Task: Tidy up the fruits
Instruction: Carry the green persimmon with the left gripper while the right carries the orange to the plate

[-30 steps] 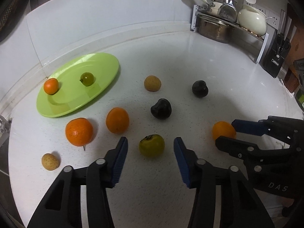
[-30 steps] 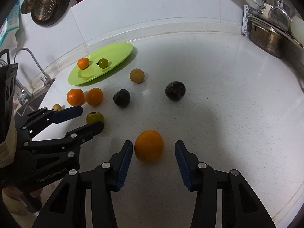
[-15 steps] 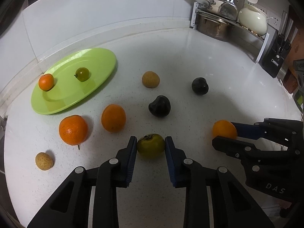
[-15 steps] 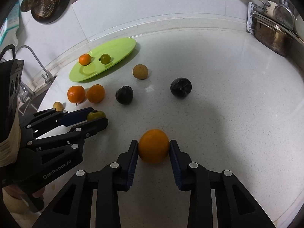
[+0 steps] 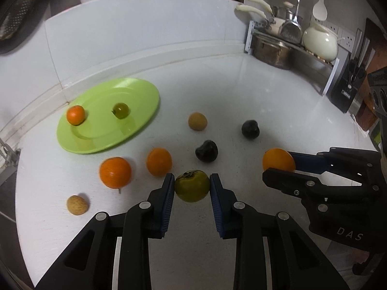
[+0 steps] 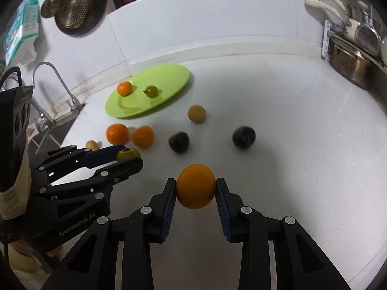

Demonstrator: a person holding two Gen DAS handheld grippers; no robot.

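My left gripper (image 5: 192, 187) is shut on a green persimmon (image 5: 191, 185), its blue pads pressing both sides. My right gripper (image 6: 196, 189) is shut on an orange (image 6: 195, 186); in the left wrist view that same orange (image 5: 278, 160) shows at the right between the other tool's fingers. A green plate (image 5: 135, 125) lies at the back left and holds a small orange (image 5: 76, 114) and a small green fruit (image 5: 121, 110). Loose on the white counter (image 5: 278, 111) lie two oranges (image 5: 115, 172) (image 5: 159, 161), two dark fruits (image 5: 206, 151) (image 5: 250, 129) and two tan fruits (image 5: 197, 120) (image 5: 77, 205).
A metal rack with pots and a cream kettle (image 5: 319, 39) fills the back right corner, with a black knife block (image 5: 346, 89) beside it. A sink tap (image 6: 58, 82) stands past the counter's left edge. A strainer (image 6: 72, 12) hangs on the wall.
Both grippers closed from open onto their fruit: the left on the green persimmon, the right on the orange. The left gripper has since risen slightly with the persimmon.
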